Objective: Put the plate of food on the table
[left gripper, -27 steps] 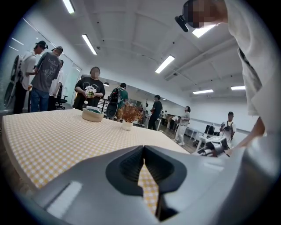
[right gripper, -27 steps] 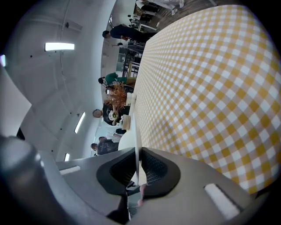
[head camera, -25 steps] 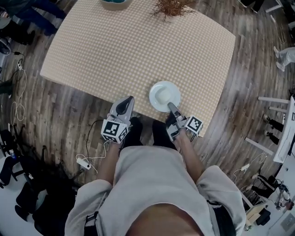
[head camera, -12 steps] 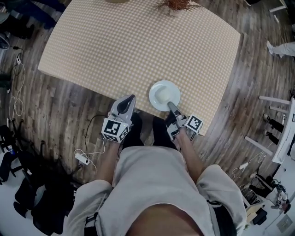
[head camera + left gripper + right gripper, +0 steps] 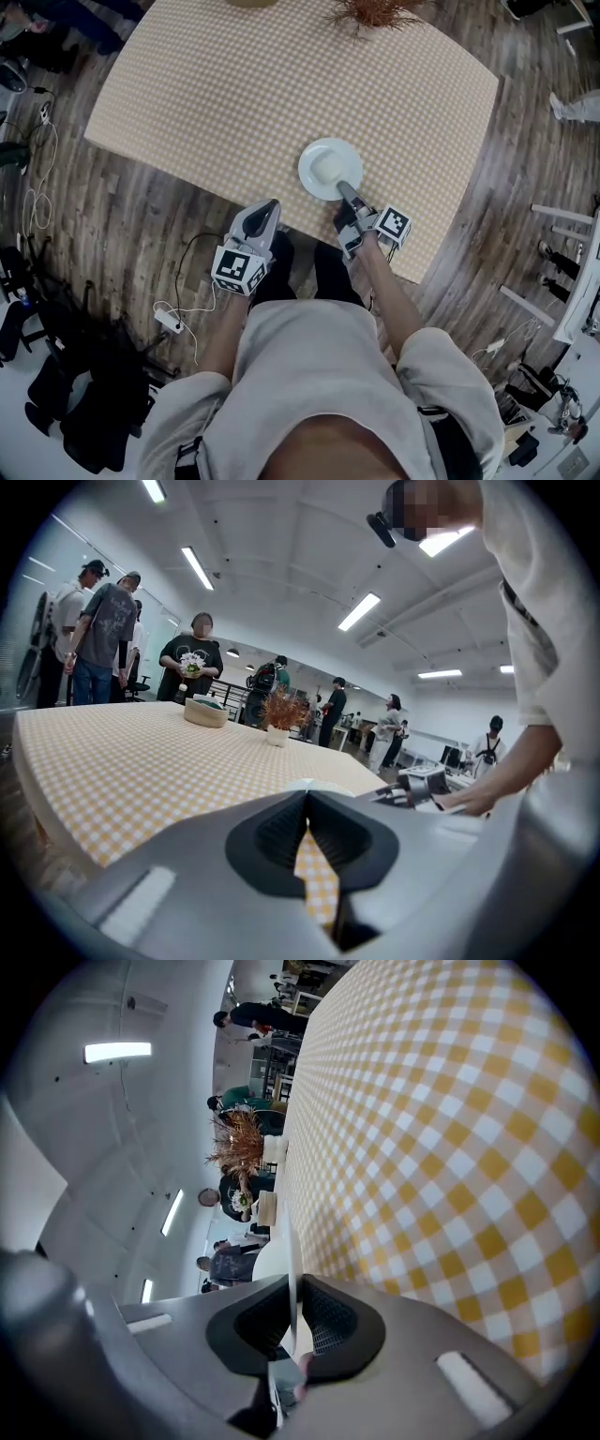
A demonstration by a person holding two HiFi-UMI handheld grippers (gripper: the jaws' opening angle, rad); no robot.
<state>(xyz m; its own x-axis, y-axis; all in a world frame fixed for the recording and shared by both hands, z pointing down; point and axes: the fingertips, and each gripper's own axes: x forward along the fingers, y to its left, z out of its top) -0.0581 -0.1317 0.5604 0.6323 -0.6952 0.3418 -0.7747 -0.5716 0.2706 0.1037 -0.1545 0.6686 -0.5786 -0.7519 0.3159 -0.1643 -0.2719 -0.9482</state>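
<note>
A white plate [image 5: 328, 167] with something pale in its middle is over the near part of the checked table [image 5: 234, 84]. Whether it rests on the cloth I cannot tell. My right gripper [image 5: 344, 188] is shut on the plate's near rim. In the right gripper view the rim [image 5: 292, 1251] shows edge-on, pinched between the two pads of that gripper [image 5: 293, 1283]. My left gripper [image 5: 270, 204] hangs at the table's near edge, left of the plate, shut with nothing in it. In its own view the left gripper [image 5: 307, 799] has its tips together.
A dried plant in a small pot [image 5: 375, 11] and a bowl [image 5: 251, 3] stand at the table's far edge. Cables [image 5: 37, 187] and a power strip [image 5: 169, 323] lie on the wooden floor at left. Several people [image 5: 103, 630] stand beyond the table.
My right gripper has carried the plate farther in over the table, away from the near edge. The left gripper has stayed where it was.
</note>
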